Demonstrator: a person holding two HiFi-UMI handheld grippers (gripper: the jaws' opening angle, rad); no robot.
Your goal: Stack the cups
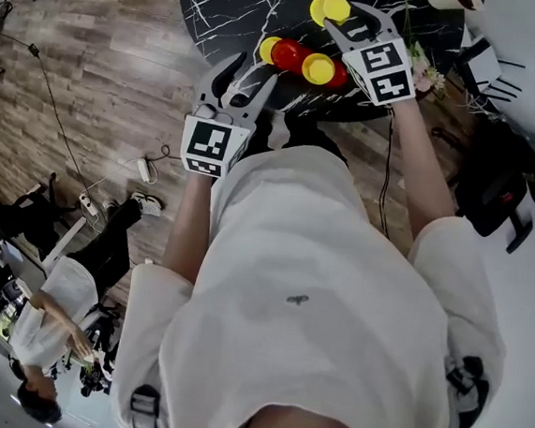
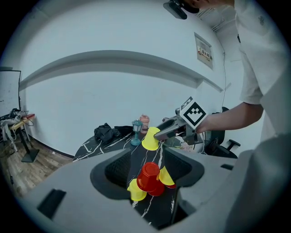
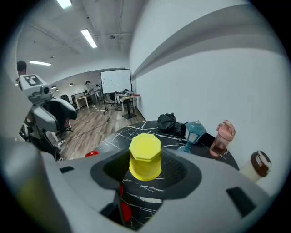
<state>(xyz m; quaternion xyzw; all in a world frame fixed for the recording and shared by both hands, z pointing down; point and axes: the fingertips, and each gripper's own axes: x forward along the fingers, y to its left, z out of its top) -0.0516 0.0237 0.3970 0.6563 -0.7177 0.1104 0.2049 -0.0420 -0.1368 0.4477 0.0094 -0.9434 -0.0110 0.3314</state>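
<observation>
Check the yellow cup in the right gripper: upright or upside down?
Upside down. The yellow cup in the right gripper shows its closed base on top; the left gripper view shows it widening downward.

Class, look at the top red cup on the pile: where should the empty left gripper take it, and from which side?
Grip the red cup across its tapered side wall, about midway up, probably coming from the person's side with the left gripper, whose open jaws frame it. It seems to sit base-up on the other cups, so its rim is blocked.
</observation>
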